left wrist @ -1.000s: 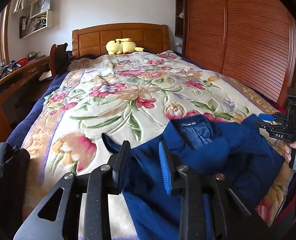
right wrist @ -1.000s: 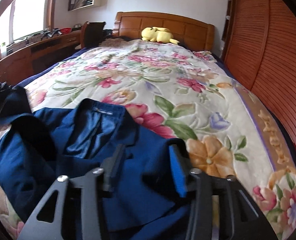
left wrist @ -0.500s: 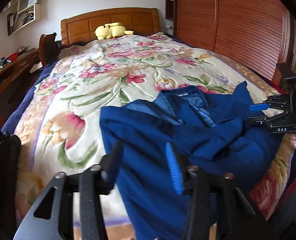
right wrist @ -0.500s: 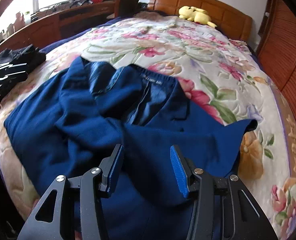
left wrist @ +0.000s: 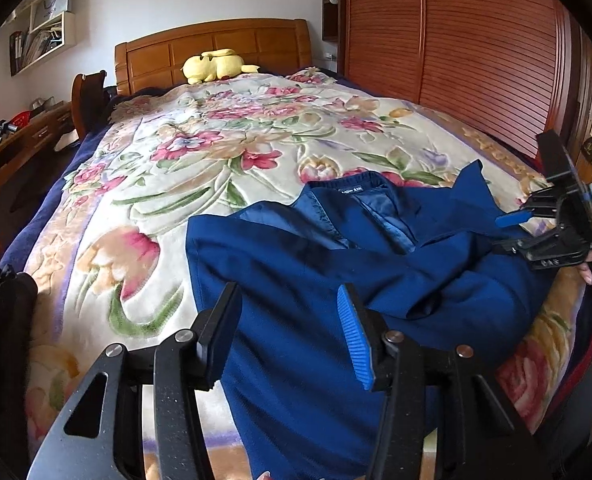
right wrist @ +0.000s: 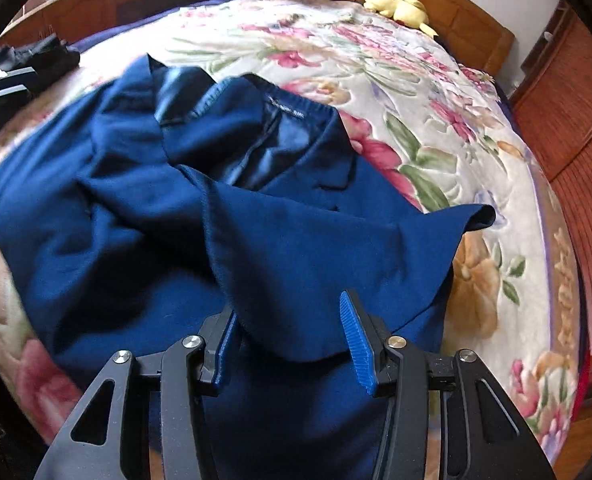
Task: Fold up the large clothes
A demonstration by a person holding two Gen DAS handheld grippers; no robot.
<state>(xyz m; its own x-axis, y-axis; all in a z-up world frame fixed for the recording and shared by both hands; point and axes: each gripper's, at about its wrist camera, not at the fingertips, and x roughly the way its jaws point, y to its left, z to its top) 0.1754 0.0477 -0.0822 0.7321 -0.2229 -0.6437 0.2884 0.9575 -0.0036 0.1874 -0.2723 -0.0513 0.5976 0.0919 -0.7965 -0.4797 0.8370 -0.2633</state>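
Right now the navy jacket lies rumpled, collar up, at the foot end of the floral blanket on the bed. Left gripper hovers over its hem, jaws apart, nothing held. Right gripper jaws have just been closing w/ a fabric fold between, pads not pressing. Yellow plush by wood headboard; slatted wardrobe alongside.

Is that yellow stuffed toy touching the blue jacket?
Apart. The left wrist view shows the yellow stuffed toy by the headboard, with bare floral blanket between it and the blue jacket.
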